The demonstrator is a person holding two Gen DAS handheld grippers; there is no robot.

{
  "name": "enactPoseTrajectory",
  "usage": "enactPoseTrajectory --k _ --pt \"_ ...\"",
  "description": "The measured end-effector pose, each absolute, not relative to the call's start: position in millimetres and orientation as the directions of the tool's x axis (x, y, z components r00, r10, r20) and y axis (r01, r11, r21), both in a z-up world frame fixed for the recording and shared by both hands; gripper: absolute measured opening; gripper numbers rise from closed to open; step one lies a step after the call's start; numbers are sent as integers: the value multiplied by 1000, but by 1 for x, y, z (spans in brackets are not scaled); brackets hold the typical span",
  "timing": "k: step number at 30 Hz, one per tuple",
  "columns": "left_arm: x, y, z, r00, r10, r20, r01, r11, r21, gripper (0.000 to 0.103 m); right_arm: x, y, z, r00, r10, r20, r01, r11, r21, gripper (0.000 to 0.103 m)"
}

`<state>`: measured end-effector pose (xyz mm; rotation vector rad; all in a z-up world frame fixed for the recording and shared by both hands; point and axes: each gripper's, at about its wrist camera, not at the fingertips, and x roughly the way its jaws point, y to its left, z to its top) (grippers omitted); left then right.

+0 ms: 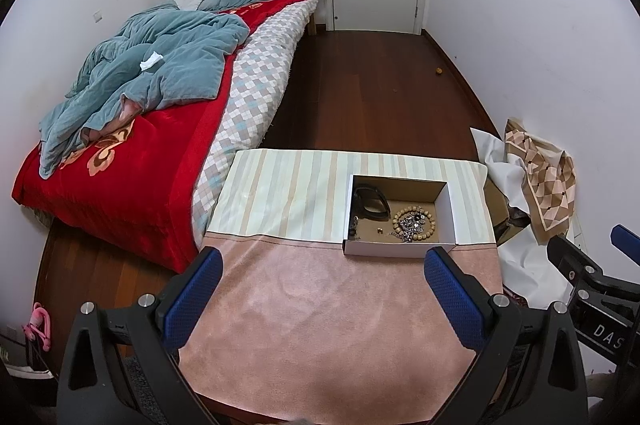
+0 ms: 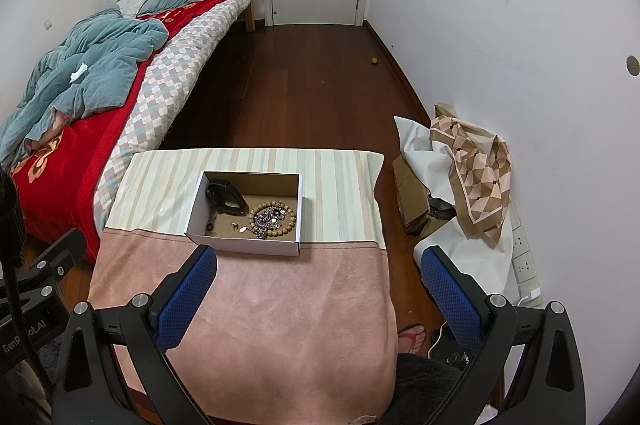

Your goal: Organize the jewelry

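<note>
A white cardboard box [image 1: 396,249] [image 2: 240,245] stands on the cloth-covered table [image 1: 320,313] [image 2: 260,305]. Inside lie a black bangle [image 1: 371,204] [image 2: 226,199], a wooden bead bracelet [image 1: 416,221] [image 2: 280,221] around a tangle of silver chain [image 1: 409,223] [image 2: 267,219], a small earring [image 1: 379,230] [image 2: 235,224] and a dark piece at the left wall [image 1: 353,225]. My left gripper [image 1: 322,265] is open and empty, held above the table in front of the box. My right gripper [image 2: 318,265] is open and empty, in front of the box's right end.
A bed [image 1: 132,129] [image 2: 80,93] with a red blanket and blue quilt runs along the left. Crumpled patterned paper and white sheets [image 1: 536,177] [image 2: 472,165] lie on the floor at the right wall. A power strip [image 2: 524,257] lies by the wall. A sandalled foot [image 2: 412,339] is under the table's right edge.
</note>
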<state>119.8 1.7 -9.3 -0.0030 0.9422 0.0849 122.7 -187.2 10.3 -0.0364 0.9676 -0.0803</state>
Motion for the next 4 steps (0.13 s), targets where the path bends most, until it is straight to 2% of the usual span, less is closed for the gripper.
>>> enactPoseTrajectory --k 4 --pt "120 0 -6 589 64 -806 -70 997 28 103 123 -187 10 564 -85 -822 52 996 -67 103"
